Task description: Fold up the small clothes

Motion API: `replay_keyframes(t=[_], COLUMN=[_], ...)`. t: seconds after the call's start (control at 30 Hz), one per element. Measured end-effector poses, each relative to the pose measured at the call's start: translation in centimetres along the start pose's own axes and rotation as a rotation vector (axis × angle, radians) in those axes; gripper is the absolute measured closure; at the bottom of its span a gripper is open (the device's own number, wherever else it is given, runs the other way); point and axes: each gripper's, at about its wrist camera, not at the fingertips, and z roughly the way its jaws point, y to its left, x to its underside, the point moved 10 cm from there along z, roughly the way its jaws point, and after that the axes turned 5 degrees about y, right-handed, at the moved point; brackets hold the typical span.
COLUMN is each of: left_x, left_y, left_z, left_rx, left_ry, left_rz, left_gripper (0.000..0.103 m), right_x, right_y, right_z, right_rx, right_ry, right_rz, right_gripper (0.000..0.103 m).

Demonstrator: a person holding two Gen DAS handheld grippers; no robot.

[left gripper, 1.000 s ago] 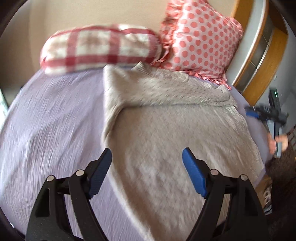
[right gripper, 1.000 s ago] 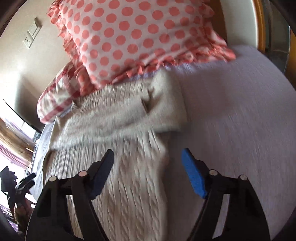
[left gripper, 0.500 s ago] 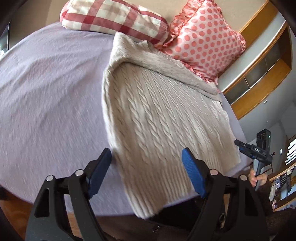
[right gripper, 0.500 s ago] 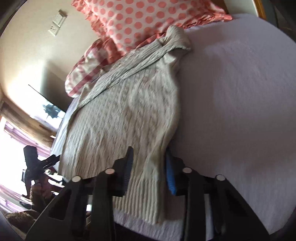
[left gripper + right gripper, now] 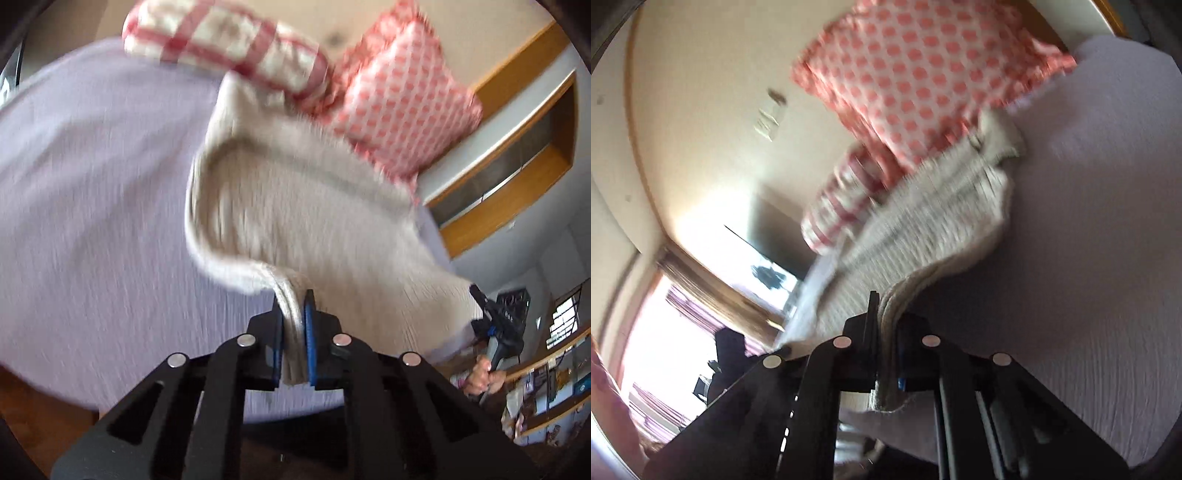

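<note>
Lilac bedspread (image 5: 92, 206) under a beige knit sweater (image 5: 295, 214), hem corners lifted, left gripper (image 5: 293, 314) clamped on one corner, right gripper (image 5: 886, 321) clamped on the other, polka-dot pillow (image 5: 916, 74) and checked pillow (image 5: 221, 48) behind.

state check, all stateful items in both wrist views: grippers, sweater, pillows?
left gripper: shut on the sweater hem.
right gripper: shut on the sweater hem.
sweater: bottom edge lifted off the bed, top end still down by the pillows.
checked pillow: lying flat.
dotted pillow: propped against the wall.
</note>
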Motion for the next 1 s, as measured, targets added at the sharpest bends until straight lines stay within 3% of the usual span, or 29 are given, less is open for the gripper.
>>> replay_keyframes(t=[0.1,0.3,0.43,0.53,0.63,0.7,0.8,0.87,0.9,0.93,0.97,1.0], left_x=[-4.7,-16.4,-24.1,-27.0,-28.4,-28.6,-28.9,-28.9,-28.8,-28.8,-29.0,-29.2], left_y=[-0.3,0.3,2.4,4.9,8.5,9.3,9.1,9.0,8.9,9.0,8.9,8.8], left_z=[-1.0,0.6,5.7,10.4,16.4,17.3,16.4,15.4,14.7,13.6,12.6,11.8], left_rx=[0.002,-0.066,-0.159,-0.235,-0.323,-0.298,-0.246,-0.231,-0.234,-0.261,-0.283,-0.299], left_ry=[-0.084,-0.188,-0.191,-0.149,-0.038,-0.032,-0.064,-0.079,-0.097,-0.133,-0.163,-0.189], left_rz=[0.007,0.012,-0.016,-0.050,-0.126,-0.170,-0.161,-0.154,-0.151,-0.142,-0.130,-0.119], left_gripper=[0.094,0.094,0.094,0.093,0.092,0.089,0.088,0.081,0.073,0.050,0.040,0.040], right_x=[-4.2,-13.8,-19.9,-22.9,-23.5,-22.8,-23.8,-24.9,-25.6,-26.2,-26.6,-26.9], right_y=[1.2,0.5,-2.4,-6.9,-13.6,-16.4,-16.3,-14.9,-13.7,-12.5,-11.4,-10.5], right_z=[0.1,3.4,9.4,14.3,18.7,20.3,20.5,20.2,20.1,19.9,19.9,19.7], right_rx=[-0.055,-0.051,0.051,0.194,0.345,0.372,0.326,0.287,0.245,0.212,0.173,0.139], right_ry=[-0.085,-0.191,-0.201,-0.193,-0.100,-0.032,-0.040,-0.055,-0.071,-0.084,-0.093,-0.105], right_rz=[0.006,0.062,0.089,0.116,0.258,0.354,0.343,0.295,0.265,0.236,0.219,0.207], right_gripper=[0.095,0.095,0.095,0.095,0.094,0.093,0.090,0.082,0.067,0.042,0.028,0.006])
